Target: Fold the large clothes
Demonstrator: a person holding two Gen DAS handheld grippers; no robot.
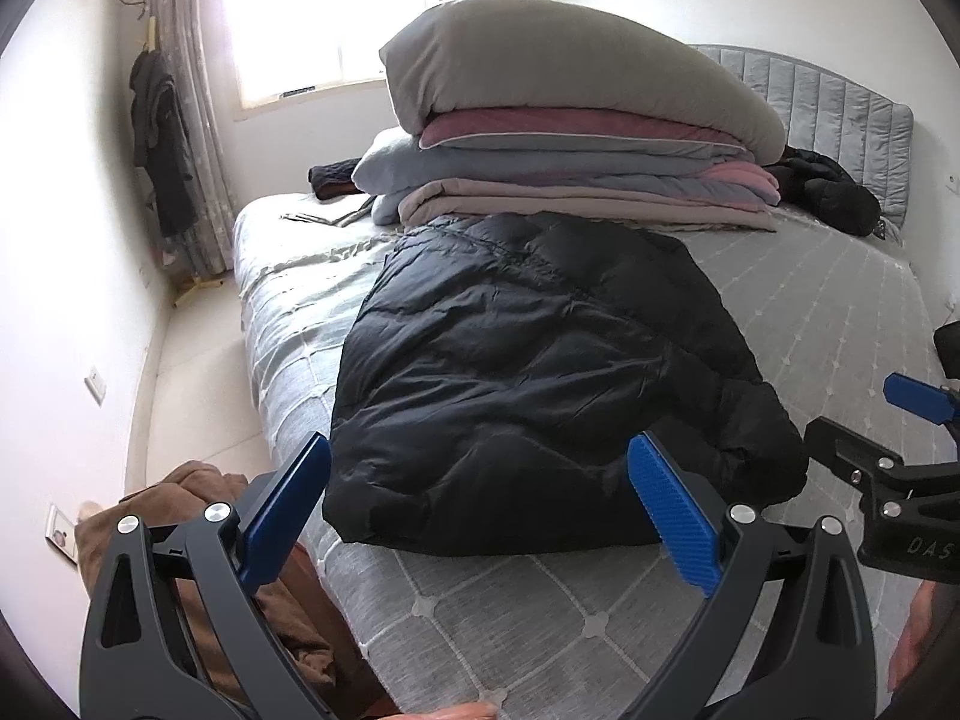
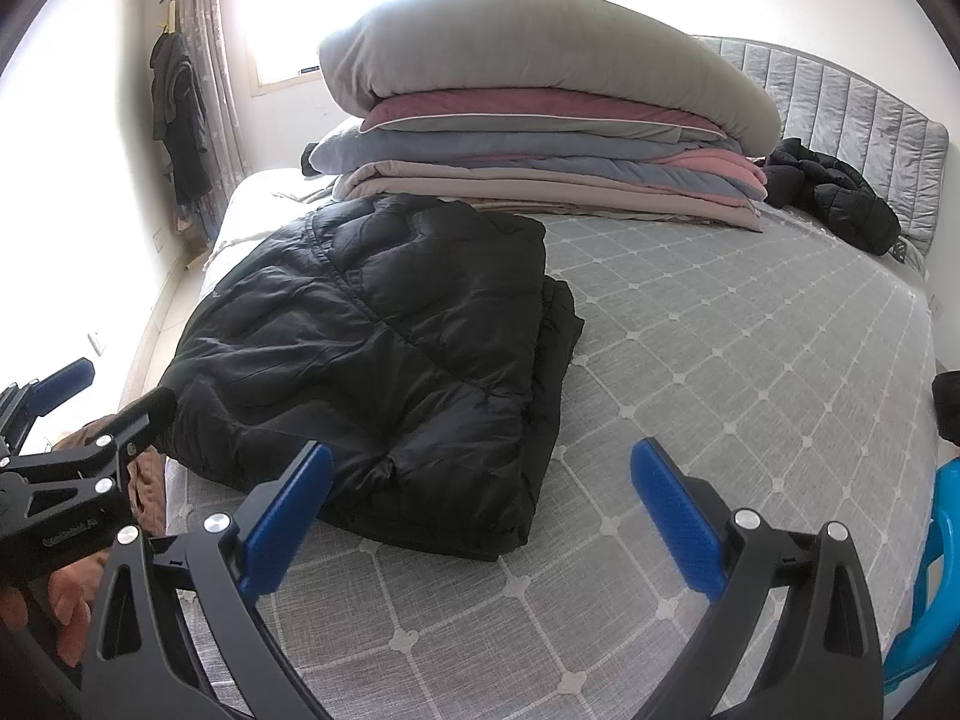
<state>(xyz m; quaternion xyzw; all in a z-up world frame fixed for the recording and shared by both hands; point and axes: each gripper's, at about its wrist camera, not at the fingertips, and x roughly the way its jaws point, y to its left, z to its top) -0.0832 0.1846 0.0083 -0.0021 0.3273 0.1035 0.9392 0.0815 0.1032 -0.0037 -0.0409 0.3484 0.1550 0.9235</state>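
Bed [image 2: 750, 360], grey quilted cover, fills both views. Far end: stack of folded bedding [image 2: 540, 120], grey duvet on top, pink and grey layers under, sitting just behind the jacket. Grey padded headboard [image 2: 840, 120] behind that, with a second dark puffy garment [image 2: 834, 192] bunched at its foot, well apart from the work area.

Black puffer jacket [image 1: 540, 372] lies folded into a rough rectangle on the bed's left half, near edge close to the foot of the bed. Nothing on top of it.

Left wrist view only: brown cloth [image 1: 198, 516] off the bed's left side, wall sockets low on the wall. Right wrist view only: blue plastic piece [image 2: 924, 588] at the right edge, and the jacket's layered right fold edge.

Left gripper [image 1: 480, 510]: fingers spread wide, holding nothing, hovering just short of the jacket's near edge, centred on it. Right gripper [image 2: 480, 504]: also spread wide, holding nothing, over bare cover; jacket's near-right corner sits by its left finger.
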